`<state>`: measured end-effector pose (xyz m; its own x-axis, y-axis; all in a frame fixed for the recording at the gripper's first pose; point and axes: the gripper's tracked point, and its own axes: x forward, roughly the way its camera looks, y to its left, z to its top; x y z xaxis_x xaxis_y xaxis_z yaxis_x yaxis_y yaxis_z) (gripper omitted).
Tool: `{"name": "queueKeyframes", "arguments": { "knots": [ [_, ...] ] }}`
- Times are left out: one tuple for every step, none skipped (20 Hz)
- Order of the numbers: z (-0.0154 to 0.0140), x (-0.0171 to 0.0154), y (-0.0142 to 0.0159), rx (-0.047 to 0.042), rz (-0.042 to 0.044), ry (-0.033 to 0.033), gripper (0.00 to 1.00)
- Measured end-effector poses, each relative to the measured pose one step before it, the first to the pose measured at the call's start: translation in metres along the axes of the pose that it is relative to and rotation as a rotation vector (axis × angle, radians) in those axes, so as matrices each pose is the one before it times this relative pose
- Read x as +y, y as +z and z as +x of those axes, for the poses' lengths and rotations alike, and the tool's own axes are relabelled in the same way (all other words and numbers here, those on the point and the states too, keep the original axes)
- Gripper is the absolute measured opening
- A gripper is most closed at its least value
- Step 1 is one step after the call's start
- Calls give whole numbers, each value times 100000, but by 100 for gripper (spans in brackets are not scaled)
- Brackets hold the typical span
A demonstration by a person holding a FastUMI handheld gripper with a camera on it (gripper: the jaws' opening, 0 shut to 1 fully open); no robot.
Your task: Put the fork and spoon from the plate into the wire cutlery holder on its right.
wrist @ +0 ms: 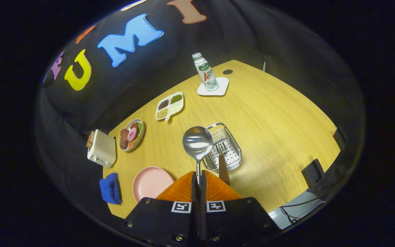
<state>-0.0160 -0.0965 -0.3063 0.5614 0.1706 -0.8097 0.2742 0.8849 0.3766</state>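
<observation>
Gripper (199,183) fingers clamped tight on spoon (198,141) handle, bowl sticking up ahead of the tips. Just beyond and right of the spoon: wire cutlery holder (230,159) on the wooden table (279,137), fork (223,161) already inside, tines up, handle leaning toward the fingers. Pink plate (149,183) left of the fingers, bare. Blue cloth (110,188) beside it, then toaster (101,148). Further out: food plate (131,134) with meat slices, divided tray (169,105) with beans, bottle (204,71) upright on white coaster (221,90).

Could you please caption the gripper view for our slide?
Hand-held gripper shut on the spoon, raised beside the wire holder that already holds the fork.
</observation>
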Motion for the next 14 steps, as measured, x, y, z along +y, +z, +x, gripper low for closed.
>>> {"name": "queueKeyframes", "arguments": {
  "knots": [
    [484,-410,20,2259,1271,-716,2],
    [615,-233,-107,2329,1021,-1023,2],
    [438,-265,187,1838,1293,-937,2],
    [276,-149,74,1994,562,-516,2],
    [255,-220,54,2679,37,-794,2],
    [288,-256,105,2261,384,-831,2],
    [234,-136,140,1968,654,-841,2],
    [271,-129,7,2324,446,-951,2],
    [171,-160,143,1742,558,-779,2],
    [39,190,38,1436,871,136,2],
    [-74,58,241,247,116,-17,3],
    [38,-14,127,601,-314,-248,3],
    [323,43,-68,200,128,-429,3],
    [13,155,-35,89,100,-65,4]
  ]
}}
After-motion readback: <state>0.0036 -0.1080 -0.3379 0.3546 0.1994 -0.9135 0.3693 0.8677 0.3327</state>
